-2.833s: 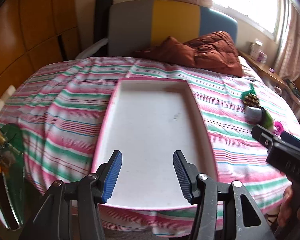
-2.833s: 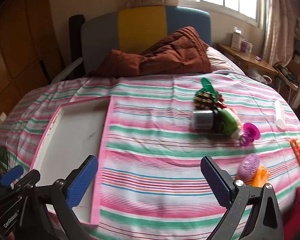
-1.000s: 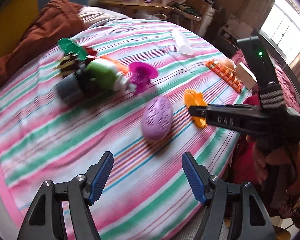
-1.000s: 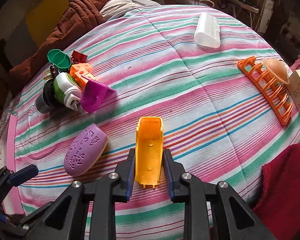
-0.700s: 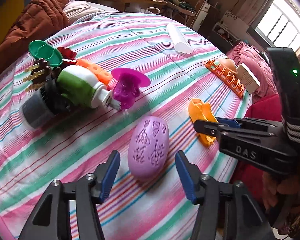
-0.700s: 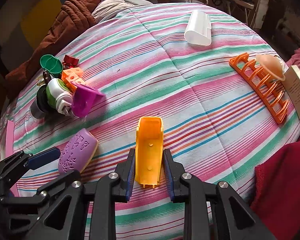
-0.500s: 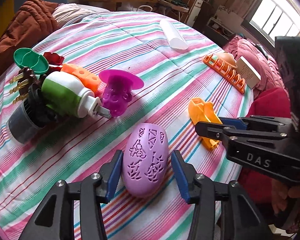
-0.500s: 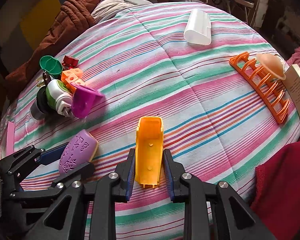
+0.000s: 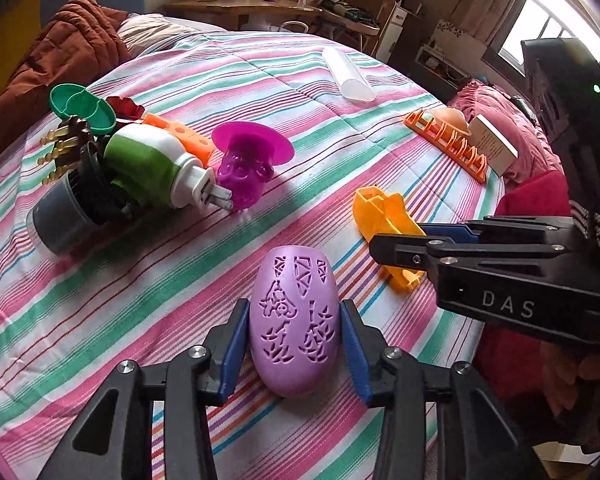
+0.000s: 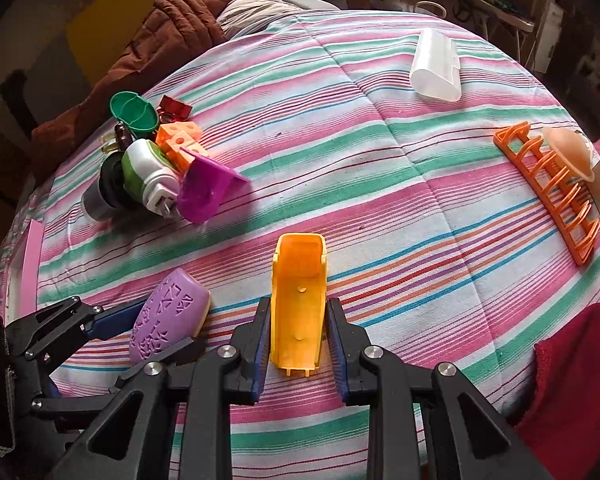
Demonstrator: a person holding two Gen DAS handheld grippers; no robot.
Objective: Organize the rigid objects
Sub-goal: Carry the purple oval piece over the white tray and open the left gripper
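Two grippers are set low over the striped bedspread (image 10: 380,184), each with an object between its jaws. The right gripper (image 10: 298,340) is clamped on the orange shell (image 10: 299,300), its pads pressed flat against both long sides while the shell lies on the cloth. The left gripper (image 9: 294,354) has just been closing, with the purple oval (image 9: 294,320) between its jaws. In the left wrist view both pads appear to be at the oval's flanks, yet firm pressure cannot be confirmed; the jaws are roughly half closed. The oval rests on the bedspread just beside the orange shell.

Slippage is the main risk. The oval's sides are rounded and smooth, so it could be squeezed forward out of the pads if the grip sits behind its widest part. A lift begun before the grip is secure would probably leave the oval behind or tip it over.

Collision is the second risk, since the two grippers stand close together and could be knocked against each other when raised. The soft bedspread could also be pinched under a pad and dragged upward.
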